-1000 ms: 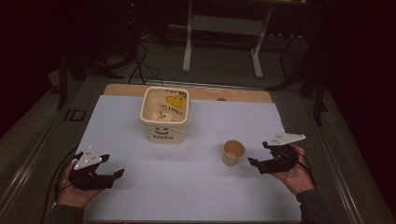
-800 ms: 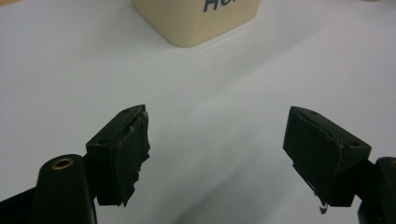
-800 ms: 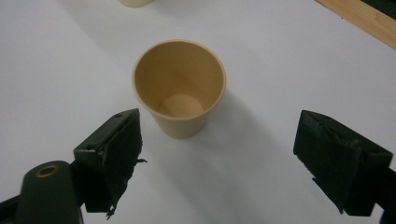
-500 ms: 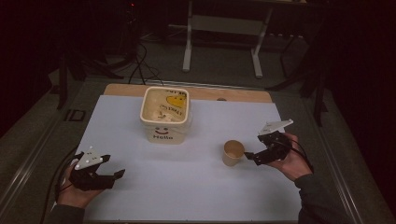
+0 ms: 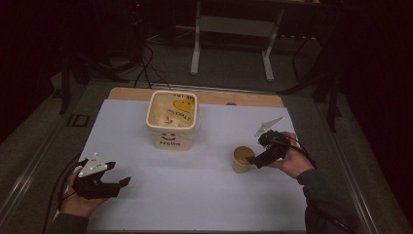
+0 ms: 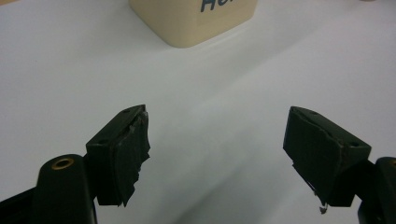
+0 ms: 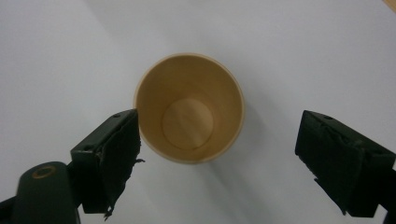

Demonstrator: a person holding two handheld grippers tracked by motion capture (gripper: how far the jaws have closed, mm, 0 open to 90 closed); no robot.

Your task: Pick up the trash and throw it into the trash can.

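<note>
So the right claw (image 5: 254,159) is tipped down right over the small tan paper cup (image 5: 242,159), jaws spread wide on either side of it and not gripping anything. From the right gripper view you look straight into the cup (image 7: 189,108): it's upright and empty, with one jaw just about at its rim and the other well clear of it. The cup stands on the white table (image 5: 195,195), right of centre, a bit nearer the person than the cream plastic tub with a smiley face and "Hello" on its side (image 5: 172,120). The left claw (image 5: 117,175) sits low at the near left corner in the person's hand, jaws wide apart and empty, pointed toward the tub (image 6: 194,21) and well apart from it.
</note>
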